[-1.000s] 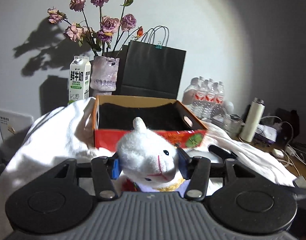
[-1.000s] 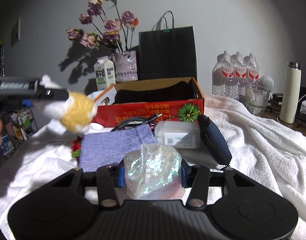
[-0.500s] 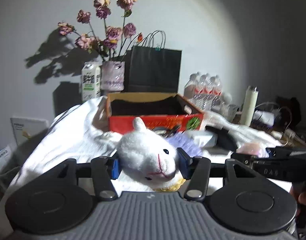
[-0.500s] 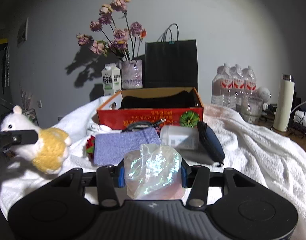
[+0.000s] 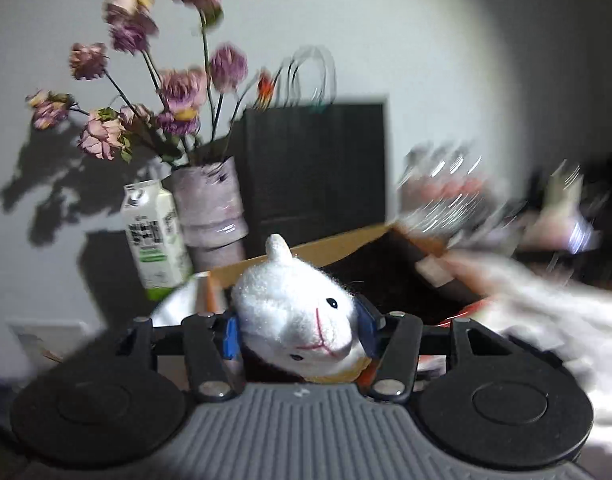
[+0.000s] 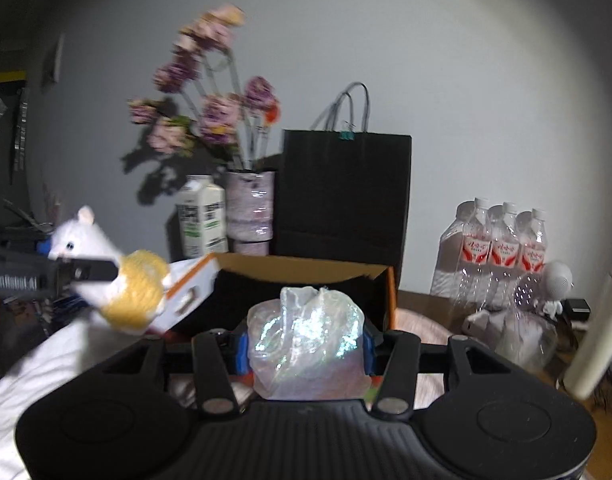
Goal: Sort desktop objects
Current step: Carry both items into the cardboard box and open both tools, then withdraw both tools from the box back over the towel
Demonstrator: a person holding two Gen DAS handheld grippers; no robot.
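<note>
two loads are up: in the left wrist view, low centre, my left gripper [image 5: 296,326] is clamped on the plush lamb [image 5: 296,316], the cardboard box [image 5: 389,268] behind it. in the right wrist view, low centre, my right gripper [image 6: 304,344] pinches the iridescent bag [image 6: 306,344] before the box [image 6: 306,280]; the lamb [image 6: 114,280] sits mid-left by its corner, so i judge it could clip the flap or the slick bag could slide out.

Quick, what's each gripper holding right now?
Left gripper: shut on the plush toy.
Right gripper: shut on the shiny bag.
</note>
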